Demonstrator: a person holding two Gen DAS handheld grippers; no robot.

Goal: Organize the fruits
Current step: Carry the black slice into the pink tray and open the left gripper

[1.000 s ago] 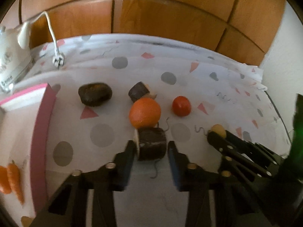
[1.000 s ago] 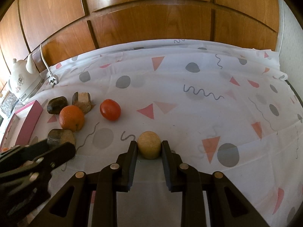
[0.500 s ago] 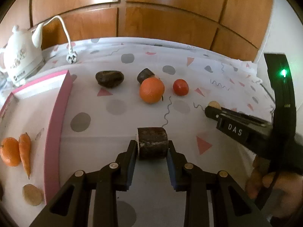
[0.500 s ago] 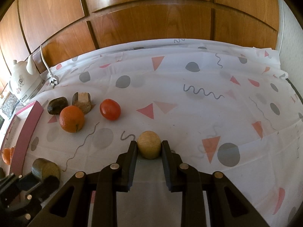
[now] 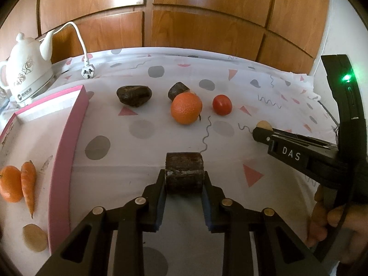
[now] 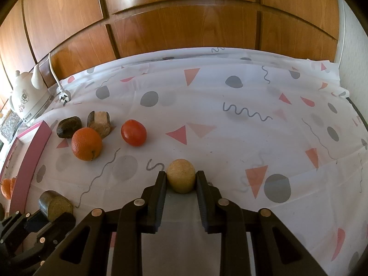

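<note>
My left gripper is shut on a dark brown cut chunk held over the patterned cloth, right of the pink-rimmed tray. My right gripper is shut on a tan round piece. On the cloth lie an orange, a red tomato, a dark brown lump and a second cut brown chunk. The tray holds a small orange, a carrot and a tan piece. The right gripper also shows in the left wrist view.
A white electric kettle with cord and plug stands at the back left. Wooden panelling runs behind the table. A white wall is on the right.
My left gripper has lifted the dark chunk away from the orange and pulled back toward the tray side. My right gripper has stayed shut on the tan piece.
</note>
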